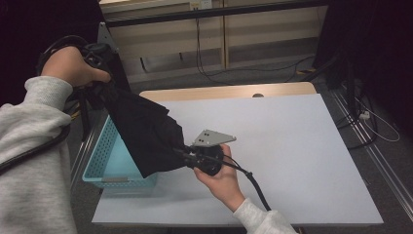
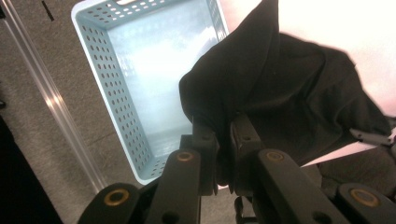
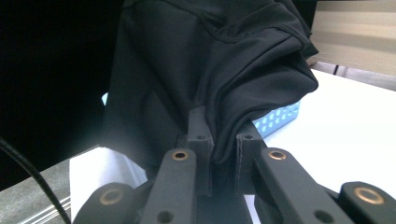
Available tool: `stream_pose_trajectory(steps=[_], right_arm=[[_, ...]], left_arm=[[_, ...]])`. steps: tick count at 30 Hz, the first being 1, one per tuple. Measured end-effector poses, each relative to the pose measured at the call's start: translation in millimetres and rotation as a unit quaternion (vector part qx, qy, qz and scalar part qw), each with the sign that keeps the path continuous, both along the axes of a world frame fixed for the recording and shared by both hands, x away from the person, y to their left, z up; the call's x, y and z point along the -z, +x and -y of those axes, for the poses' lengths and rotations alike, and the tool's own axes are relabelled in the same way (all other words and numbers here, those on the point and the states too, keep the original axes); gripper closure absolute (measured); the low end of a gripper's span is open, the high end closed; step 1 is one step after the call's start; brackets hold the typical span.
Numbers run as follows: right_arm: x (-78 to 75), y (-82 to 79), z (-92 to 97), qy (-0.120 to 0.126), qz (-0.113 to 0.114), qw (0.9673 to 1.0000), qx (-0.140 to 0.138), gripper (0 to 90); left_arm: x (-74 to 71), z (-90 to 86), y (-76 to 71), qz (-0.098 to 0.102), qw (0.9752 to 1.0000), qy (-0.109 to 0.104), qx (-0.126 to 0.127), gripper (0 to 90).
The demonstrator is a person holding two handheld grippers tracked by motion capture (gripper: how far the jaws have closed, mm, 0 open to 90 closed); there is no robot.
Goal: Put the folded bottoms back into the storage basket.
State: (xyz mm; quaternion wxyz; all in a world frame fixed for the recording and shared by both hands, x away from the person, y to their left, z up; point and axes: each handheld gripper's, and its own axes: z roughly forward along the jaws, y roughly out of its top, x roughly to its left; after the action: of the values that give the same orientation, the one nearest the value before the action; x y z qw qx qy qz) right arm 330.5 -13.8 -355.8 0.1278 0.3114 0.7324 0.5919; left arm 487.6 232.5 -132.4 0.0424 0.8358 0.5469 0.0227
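Note:
A black cloth (image 1: 146, 131) hangs stretched between both grippers above the table's left edge. My left gripper (image 1: 100, 85) holds its upper end, raised high at the left, and is shut on the fabric (image 2: 261, 88). My right gripper (image 1: 187, 157), lower and nearer the table's middle, is shut on the cloth's other end (image 3: 210, 79). In both gripper views the fabric is pinched between the two black jaws. A light blue perforated basket (image 1: 104, 163) sits at the table's left edge, directly under the cloth, and its inside (image 2: 154, 70) holds nothing.
The white table top (image 1: 292, 146) stretches to the right of the grippers. A wooden strip (image 1: 229, 91) runs along its far edge. Cables (image 1: 370, 122) lie on the grey floor at the right, and a metal rail (image 2: 46, 93) runs beside the basket.

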Motion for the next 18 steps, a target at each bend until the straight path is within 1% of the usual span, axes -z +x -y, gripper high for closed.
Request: stream_pose_trajectory(steps=[6, 7, 9, 11, 12, 18], right_arm=[[-4.0, 0.1, -8.6, 0.005, 0.003, 1.0000, -0.007, 81.6], [-4.3, 0.3, -10.1, 0.005, 0.003, 0.9999, -0.008, 81.6], [-4.8, 0.5, -12.7, 0.005, 0.002, 0.9999, -0.010, 81.6], [-4.8, 0.9, -15.0, 0.006, 0.002, 0.9999, -0.013, 81.6], [-4.9, 0.9, -16.2, 0.006, 0.001, 0.9999, -0.013, 81.6], [-5.8, 0.0, -23.7, 0.010, 0.001, 0.9998, -0.019, 81.6]], left_arm=[[-4.8, -9.5, -0.4, 0.003, 0.9999, -0.001, -0.013, 83.5], [-5.5, -10.9, -0.3, 0.000, 0.9999, 0.001, -0.010, 83.5], [-6.2, -12.2, -0.7, 0.005, 0.9999, 0.000, -0.014, 83.5], [-6.8, -13.7, -0.5, 0.003, 0.9999, 0.001, -0.014, 83.6], [-6.6, -14.4, -0.4, 0.008, 0.9998, 0.001, -0.016, 83.6], [-6.7, -19.0, 1.3, 0.009, 0.9996, 0.001, -0.026, 83.7]])
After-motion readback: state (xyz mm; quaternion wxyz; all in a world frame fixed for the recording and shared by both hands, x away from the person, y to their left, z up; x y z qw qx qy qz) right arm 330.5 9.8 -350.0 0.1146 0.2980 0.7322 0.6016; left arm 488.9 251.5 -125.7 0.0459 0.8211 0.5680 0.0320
